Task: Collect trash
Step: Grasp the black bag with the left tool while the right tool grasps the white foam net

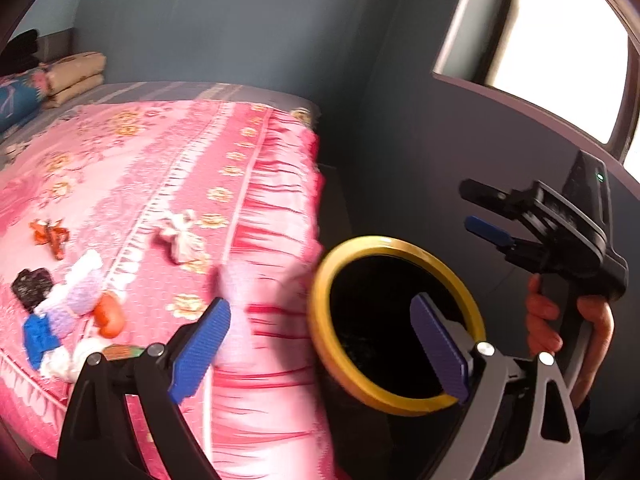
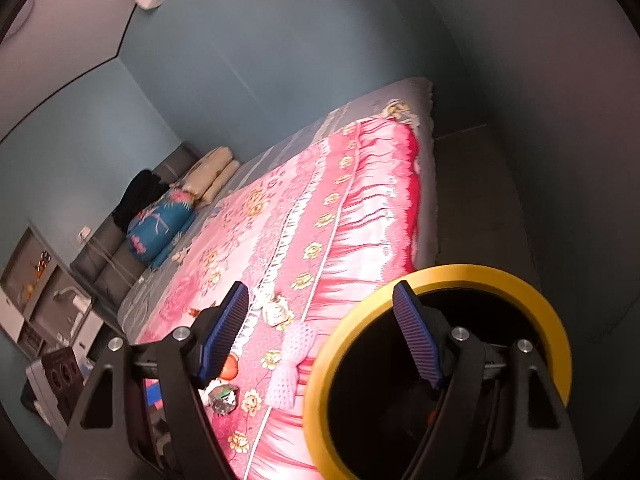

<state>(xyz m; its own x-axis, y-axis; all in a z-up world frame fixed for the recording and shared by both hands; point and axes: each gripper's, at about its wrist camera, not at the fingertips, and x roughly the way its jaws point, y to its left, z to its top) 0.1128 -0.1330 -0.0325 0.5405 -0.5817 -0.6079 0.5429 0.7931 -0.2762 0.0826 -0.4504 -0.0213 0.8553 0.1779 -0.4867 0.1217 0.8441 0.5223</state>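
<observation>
A black bin with a yellow rim [image 1: 400, 324] stands on the floor at the bed's corner; it also shows in the right wrist view [image 2: 436, 364]. Trash lies on the pink bedspread [image 1: 160, 168]: a crumpled white paper [image 1: 182, 236], an orange wrapper [image 1: 50, 234], a black scrap [image 1: 32, 286], an orange piece [image 1: 109, 316] and a pink knitted bow [image 2: 286, 364]. My left gripper [image 1: 320, 356] is open and empty, straddling the bed edge and bin rim. My right gripper [image 2: 320, 332] is open and empty; in the left wrist view it hangs beyond the bin [image 1: 480, 208].
Folded pillows and a blue floral bolster [image 2: 160, 224] lie at the bed's head. A shelf unit [image 2: 48, 300] stands against the left wall. A bright window [image 1: 552, 48] is on the right wall. Dark floor [image 2: 472, 200] runs along the bed's foot.
</observation>
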